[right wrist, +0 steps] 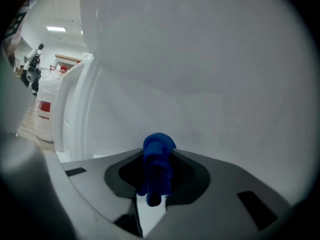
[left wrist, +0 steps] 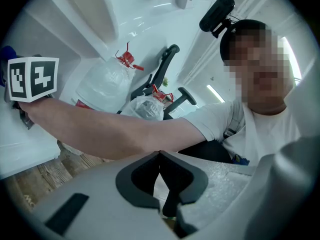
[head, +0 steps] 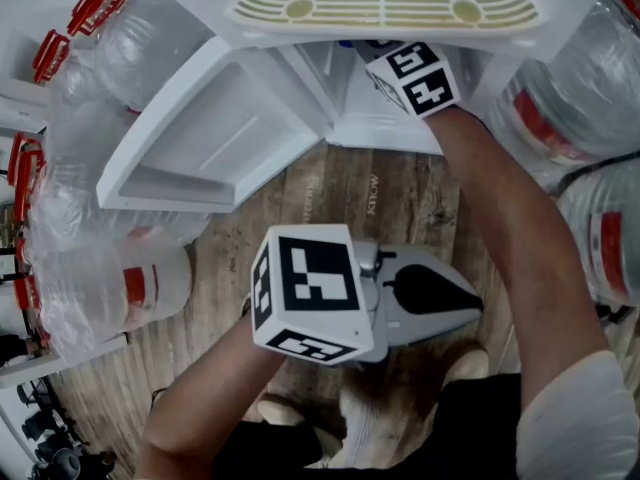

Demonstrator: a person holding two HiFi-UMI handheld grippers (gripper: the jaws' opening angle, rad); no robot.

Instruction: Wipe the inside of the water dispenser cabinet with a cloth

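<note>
The water dispenser cabinet (head: 395, 128) sits at the top middle of my head view. It is white, and its door (head: 210, 133) stands wide open to the left. I look down on it from above, with the yellow drip grille (head: 385, 3) over it. Far left, big clear water bottles (head: 110, 58) with red handles stand packed together beside the door. Under it all is a brown wood floor (head: 340, 193).

Next comes my left tool (head: 478, 305). It hangs low over the floor, well apart from the cabinet, with its tips pointing right. In the left gripper view its two jaws are pressed together at the tips and nothing is between them. It holds nothing.

To the right of it, the right arm (head: 510, 238) reaches up into the open cabinet. My right tool (right wrist: 158, 153) is inside the cabinet's mouth. In the head view only its marker cube (head: 415, 76) shows, and the jaws are hidden under the grille. The right gripper view shows the jaws clenched on the cloth (right wrist: 159, 169), a small blue wad that pokes out past the tips. All around it is the white inner wall (right wrist: 210, 74) of the cabinet. The cloth is close to that wall, but I cannot tell if it touches. Far right, more bottles (head: 575, 98) with red labels stand beside the cabinet.
</note>
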